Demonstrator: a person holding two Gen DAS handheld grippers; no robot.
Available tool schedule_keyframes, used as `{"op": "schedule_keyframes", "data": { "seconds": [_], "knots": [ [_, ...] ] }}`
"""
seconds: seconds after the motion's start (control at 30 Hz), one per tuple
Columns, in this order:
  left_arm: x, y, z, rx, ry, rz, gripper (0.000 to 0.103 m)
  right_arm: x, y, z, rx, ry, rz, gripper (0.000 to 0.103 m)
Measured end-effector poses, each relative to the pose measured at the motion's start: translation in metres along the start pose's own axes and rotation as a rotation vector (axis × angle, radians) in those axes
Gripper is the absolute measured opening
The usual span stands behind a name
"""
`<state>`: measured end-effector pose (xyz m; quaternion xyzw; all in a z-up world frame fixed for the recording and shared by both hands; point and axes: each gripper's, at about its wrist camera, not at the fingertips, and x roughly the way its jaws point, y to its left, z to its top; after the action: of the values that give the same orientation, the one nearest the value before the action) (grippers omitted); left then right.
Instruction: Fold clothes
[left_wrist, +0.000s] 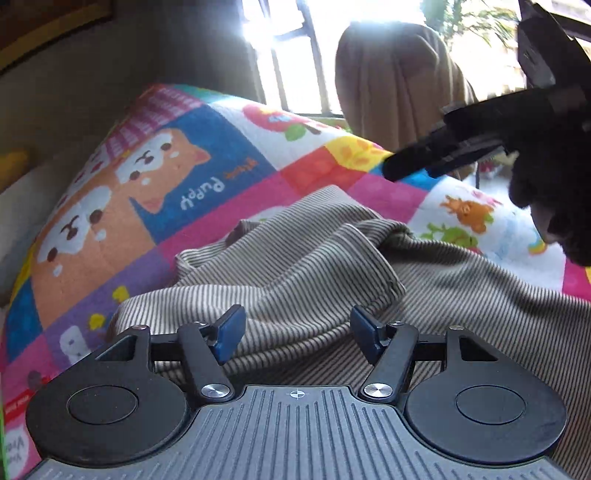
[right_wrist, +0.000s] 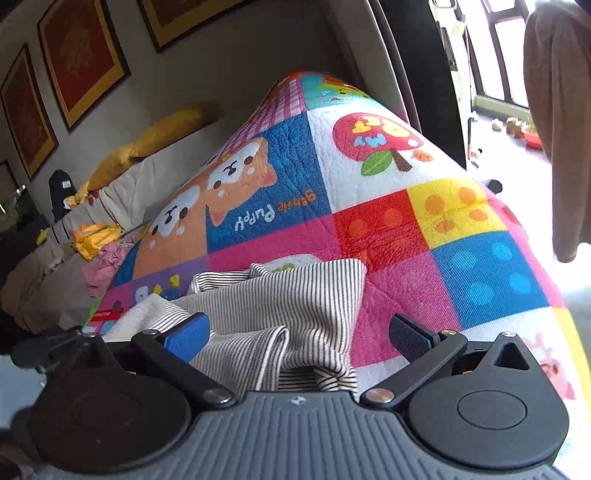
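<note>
The work surface is a bright kids' patchwork quilt (right_wrist: 388, 229) with puppies, an apple and polka-dot squares, spread flat and pretty much filling both views. On the wall off to the left there are red pictures in gold frames (right_wrist: 81, 59), and below them a sofa (right_wrist: 122, 192) with yellow cushions (right_wrist: 159, 136) and a mess of small stuff on it. A brown cloth (left_wrist: 399, 85) hangs by the bright window (left_wrist: 295, 55) at the far end.

The striped garment (left_wrist: 314, 266) sits crumpled at the near edge of the quilt, folds bunched up in a heap.

The left gripper (left_wrist: 297, 334) is spread wide, its blue pads (left_wrist: 231, 332) right over the striped fabric, nothing pinched between them; can't tell if the tips actually touch the cloth. The right gripper (right_wrist: 299, 336) is also wide apart, hanging over the garment's near right corner with a fold lying between the fingers, not clamped. In the left wrist view it shows up as a dark blurry shape in the upper right, above the quilt.
</note>
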<state>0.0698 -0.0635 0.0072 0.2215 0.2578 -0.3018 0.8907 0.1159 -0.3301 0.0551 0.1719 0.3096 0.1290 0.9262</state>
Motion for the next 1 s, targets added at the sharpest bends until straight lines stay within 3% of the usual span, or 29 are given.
{"op": "schedule_keyframes", "data": {
  "seconds": [0.07,0.13,0.23,0.33,0.4,0.53,0.6,0.63,0.8,0.9,0.97,1.0],
  "knots": [
    [0.006,-0.018,0.001,0.108,0.0,0.025,0.073,0.004,-0.004,-0.001,0.059,0.026,0.067,0.102],
    [0.015,-0.032,-0.001,0.208,0.01,0.048,0.073,0.011,-0.005,-0.002,0.092,0.068,0.121,0.078],
    [0.029,-0.044,-0.004,0.3,0.023,0.089,0.073,0.025,-0.005,-0.005,0.124,0.135,0.182,0.057],
    [0.038,-0.046,-0.004,0.326,0.02,0.123,0.072,0.04,-0.008,-0.007,0.159,0.155,0.19,0.055],
    [0.043,-0.045,-0.004,0.316,0.022,0.127,0.058,0.05,-0.01,-0.008,0.187,0.169,0.199,0.053],
    [0.049,-0.043,-0.004,0.308,0.026,0.116,0.041,0.068,-0.016,-0.01,0.264,0.213,0.256,0.04],
    [0.049,-0.042,-0.002,0.298,0.017,0.123,0.019,0.072,-0.013,-0.009,0.264,0.223,0.272,0.035],
    [0.048,-0.04,0.001,0.284,0.01,0.124,0.015,0.074,-0.011,-0.007,0.259,0.224,0.28,0.035],
    [0.044,-0.028,0.04,0.181,-0.057,0.114,0.013,0.062,0.003,0.025,0.228,0.147,0.351,0.035],
    [0.051,-0.029,0.07,0.1,-0.16,0.141,0.012,0.037,0.003,0.056,0.21,0.044,0.375,0.035],
    [0.054,-0.033,0.076,0.076,-0.179,0.096,0.015,0.019,-0.001,0.072,0.166,-0.026,0.322,0.036],
    [0.056,-0.034,0.078,0.067,-0.181,0.067,0.027,0.011,-0.002,0.078,0.129,-0.057,0.263,0.039]
  ]
}}
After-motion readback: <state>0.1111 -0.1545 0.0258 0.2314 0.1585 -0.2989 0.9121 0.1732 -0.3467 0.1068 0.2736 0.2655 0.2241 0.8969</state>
